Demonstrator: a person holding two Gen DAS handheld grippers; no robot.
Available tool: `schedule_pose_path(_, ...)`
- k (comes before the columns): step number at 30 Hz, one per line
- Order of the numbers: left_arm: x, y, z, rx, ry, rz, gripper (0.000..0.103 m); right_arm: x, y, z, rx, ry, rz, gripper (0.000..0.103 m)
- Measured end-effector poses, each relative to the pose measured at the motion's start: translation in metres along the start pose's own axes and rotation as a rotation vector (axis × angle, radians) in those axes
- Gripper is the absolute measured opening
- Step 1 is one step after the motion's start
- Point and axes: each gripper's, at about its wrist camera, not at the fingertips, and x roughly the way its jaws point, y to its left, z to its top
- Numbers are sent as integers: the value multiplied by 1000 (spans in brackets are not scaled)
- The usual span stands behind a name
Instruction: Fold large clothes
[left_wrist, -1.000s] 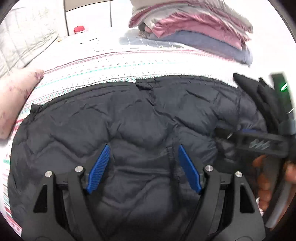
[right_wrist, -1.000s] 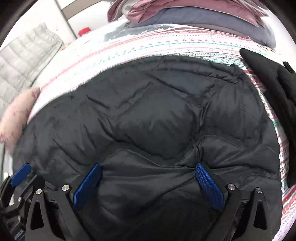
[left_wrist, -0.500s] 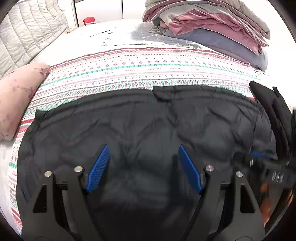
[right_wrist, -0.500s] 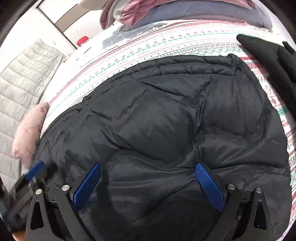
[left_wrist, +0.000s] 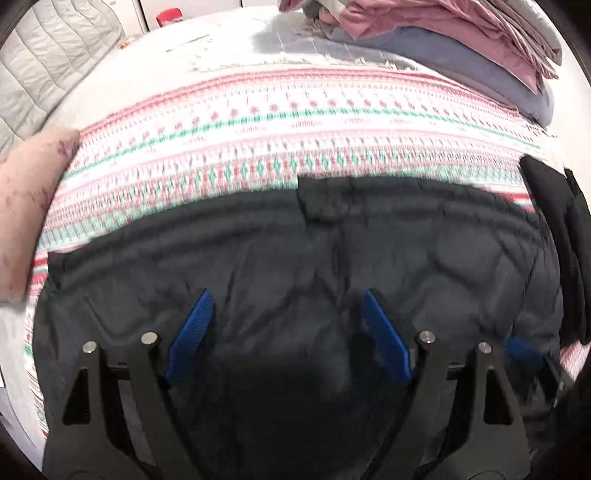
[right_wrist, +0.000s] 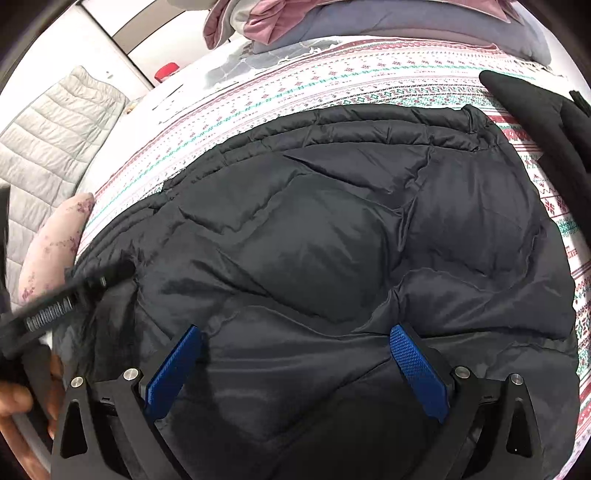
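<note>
My left claw (left_wrist: 286, 328) is matte black, each arm an angular frame with triangular cut-outs and two silver screw heads, tipped by bright blue ribbed pads (left_wrist: 192, 328). My right claw (right_wrist: 295, 363) matches, its blue pads (right_wrist: 415, 365) cross-hatched. From the right wrist view, the left claw's black finger bears blurred white lettering.

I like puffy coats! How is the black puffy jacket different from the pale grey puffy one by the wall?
The black quilted puffer jacket is dark; the pale grey quilted jacket is light. The black one lies spread on the patterned blanket, while the grey one sits off at the side. Both are puffy and stitched.
</note>
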Motion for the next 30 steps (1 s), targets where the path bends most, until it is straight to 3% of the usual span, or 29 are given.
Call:
schedule_pose_path(5,53,4,9,-18,109,62,84,1,-3,2,1,1,6,103)
schedule_pose_path(8,64,13,6,-57,88,55,92,3,-4,1,-7,1,1,103)
schedule_pose_path(13,53,19,3,-52,75,56,92,5,-3,0,-16,3,-5,103)
schedule_pose_path(18,5,32,-10,-108,-22,-16,92,6,-3,0,-9,4,-3,103)
schedule_pose_path(22,-24,17,-39,-32,-87,-73,92,7,-2,0,-6,4,-10,103)
schedule_pose_path(27,7,5,-55,24,-34,16,92,7,5,-5,-14,-1,-21,103)
schedule_pose_path(30,19,4,-59,24,-51,38,97,8,6,-7,-28,-2,-26,103)
